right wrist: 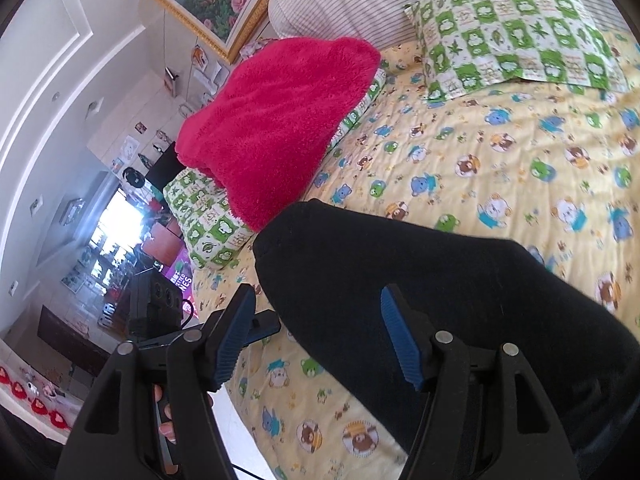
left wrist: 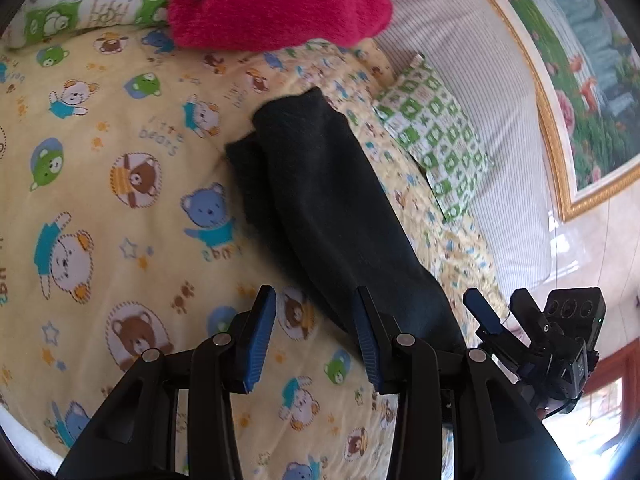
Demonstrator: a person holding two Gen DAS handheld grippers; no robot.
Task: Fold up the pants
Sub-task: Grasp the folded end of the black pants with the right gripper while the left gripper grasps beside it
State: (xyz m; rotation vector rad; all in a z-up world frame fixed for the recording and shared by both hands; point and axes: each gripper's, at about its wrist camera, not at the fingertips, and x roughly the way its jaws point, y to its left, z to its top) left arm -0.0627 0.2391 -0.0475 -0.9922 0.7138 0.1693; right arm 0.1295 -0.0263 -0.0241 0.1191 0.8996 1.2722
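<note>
Black pants point(left wrist: 320, 200) lie folded lengthwise in a long strip on the yellow bear-print bedsheet point(left wrist: 120, 220). My left gripper point(left wrist: 314, 292) hovers open over the near part of the strip. Its right pad point(left wrist: 368, 344) overlaps the pants' left edge and only sheet shows between the pads. In the right wrist view the pants point(right wrist: 440, 280) run from centre to lower right. My right gripper point(right wrist: 318, 292) is open above their end, with cloth under the gap and neither pad pressing it. The right gripper point(left wrist: 502, 312) also shows beside the pants' near end.
A fluffy red blanket point(right wrist: 272, 128) is piled on a green-and-white checked pillow point(right wrist: 208, 224) at the bed's edge. A second checked pillow point(right wrist: 512, 28) leans on the striped headboard point(left wrist: 460, 80). A framed flower picture point(left wrist: 592, 92) hangs behind. The room's floor drops off left of the bed.
</note>
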